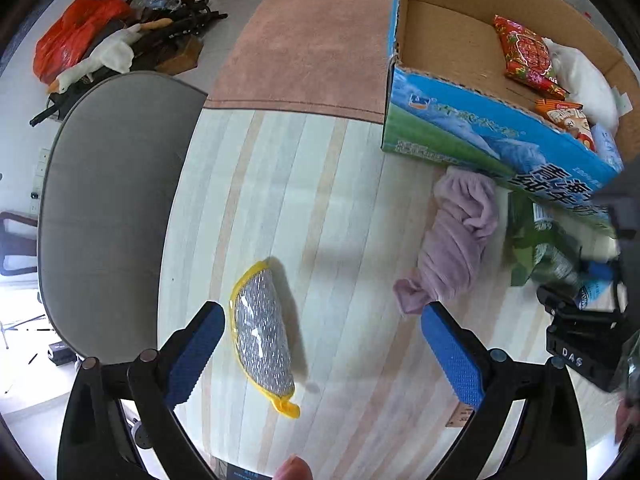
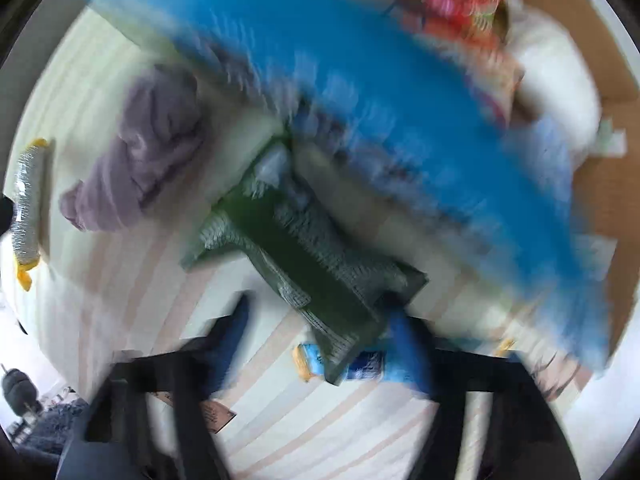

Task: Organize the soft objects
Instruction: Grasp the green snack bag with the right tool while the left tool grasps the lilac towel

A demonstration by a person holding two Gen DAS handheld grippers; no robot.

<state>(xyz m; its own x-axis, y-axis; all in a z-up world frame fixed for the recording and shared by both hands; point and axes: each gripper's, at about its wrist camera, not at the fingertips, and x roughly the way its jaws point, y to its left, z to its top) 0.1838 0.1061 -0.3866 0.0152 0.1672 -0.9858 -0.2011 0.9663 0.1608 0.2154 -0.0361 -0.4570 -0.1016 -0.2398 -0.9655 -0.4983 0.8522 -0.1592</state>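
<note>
My left gripper (image 1: 322, 328) is open and empty above the striped table, with a yellow-edged silver scrub pad (image 1: 262, 338) lying between its fingers, nearer the left one. A crumpled lilac cloth (image 1: 456, 240) lies just past the right finger. The right wrist view is badly motion-blurred. There my right gripper (image 2: 320, 340) has its blue fingers apart, with a green packet (image 2: 304, 256) at the right finger; I cannot tell whether it is held. The lilac cloth (image 2: 140, 156) and scrub pad (image 2: 28, 200) lie to its left. The blue cardboard box (image 1: 472, 128) holds snack packets and a white soft item.
A grey chair back (image 1: 112, 208) stands at the table's left edge. A pink cloth (image 1: 312, 48) covers the far end of the table. The right gripper's black body (image 1: 580, 328) shows at the right of the left wrist view. Clutter lies on the floor beyond.
</note>
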